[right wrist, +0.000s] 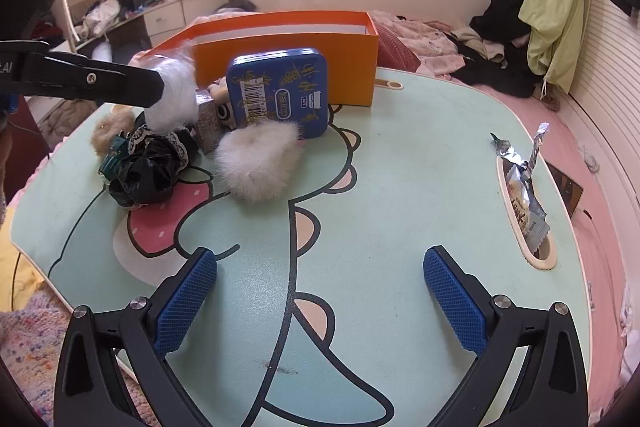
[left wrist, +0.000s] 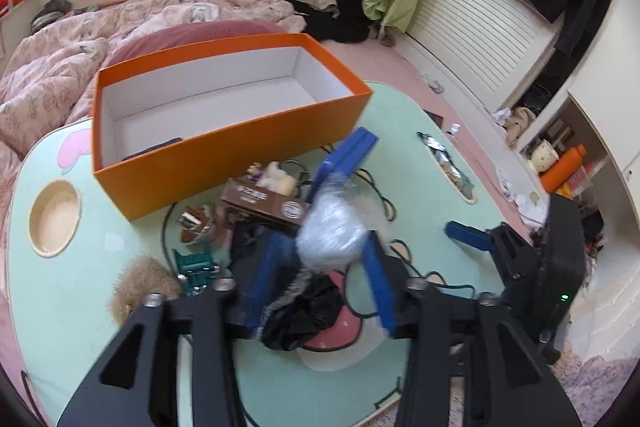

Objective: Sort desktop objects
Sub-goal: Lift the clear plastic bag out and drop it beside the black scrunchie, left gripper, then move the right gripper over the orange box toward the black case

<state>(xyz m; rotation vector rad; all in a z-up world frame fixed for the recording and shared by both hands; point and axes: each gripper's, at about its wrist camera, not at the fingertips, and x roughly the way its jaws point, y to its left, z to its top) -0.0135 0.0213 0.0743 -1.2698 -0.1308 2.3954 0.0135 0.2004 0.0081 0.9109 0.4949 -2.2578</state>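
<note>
One white fluffy pompom (left wrist: 334, 235) sits between the left gripper (left wrist: 326, 275)'s part-open jaws. Soft, light, compressible: pinch its middle. Right gripper (right wrist: 320, 301) gapes empty near the table (right wrist: 400, 155)'s front edge.

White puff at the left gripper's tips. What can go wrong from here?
1. The white puff sits between the left gripper pads over the clutter, short of the orange box; a loose grip could drop it there.
2. The blue tin stands on edge before the box; a brush might topple it.
</note>
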